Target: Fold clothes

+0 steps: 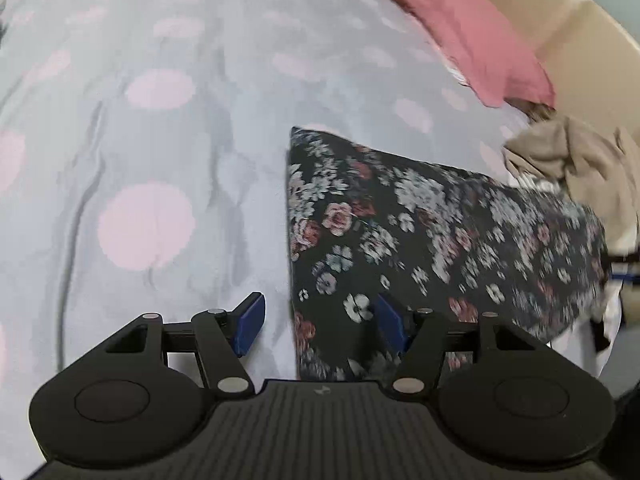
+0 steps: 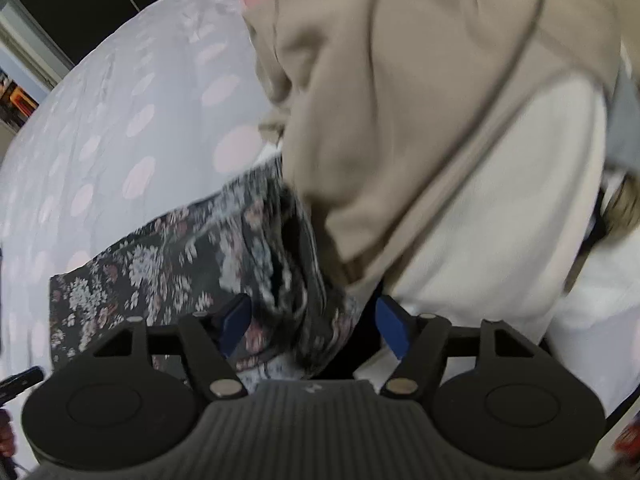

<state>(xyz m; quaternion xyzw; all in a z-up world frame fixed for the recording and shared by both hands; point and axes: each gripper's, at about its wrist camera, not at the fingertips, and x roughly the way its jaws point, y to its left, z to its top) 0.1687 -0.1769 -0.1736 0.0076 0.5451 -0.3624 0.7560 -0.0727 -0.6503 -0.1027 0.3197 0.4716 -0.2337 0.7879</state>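
Left wrist view: the left claw (image 1: 318,322) stands open above the bed (image 1: 160,120), the folded floral garment (image 1: 420,240) lying flat from 6 toward 3 o'clock, its edge under the spread pads. In the right wrist view the right claw (image 2: 314,322) gapes over the garment's bunched end, beige clothing (image 2: 420,100) piled at 1 o'clock.

My left wrist view looking steeply down over the polka-dot bedspread (image 1: 160,120), close above the floral garment's (image 1: 400,240) edge, my right wrist view nearer still, facing the beige hoodie (image 2: 400,100), both sharing floral garment, bedspread, pink pillow (image 1: 460,28).
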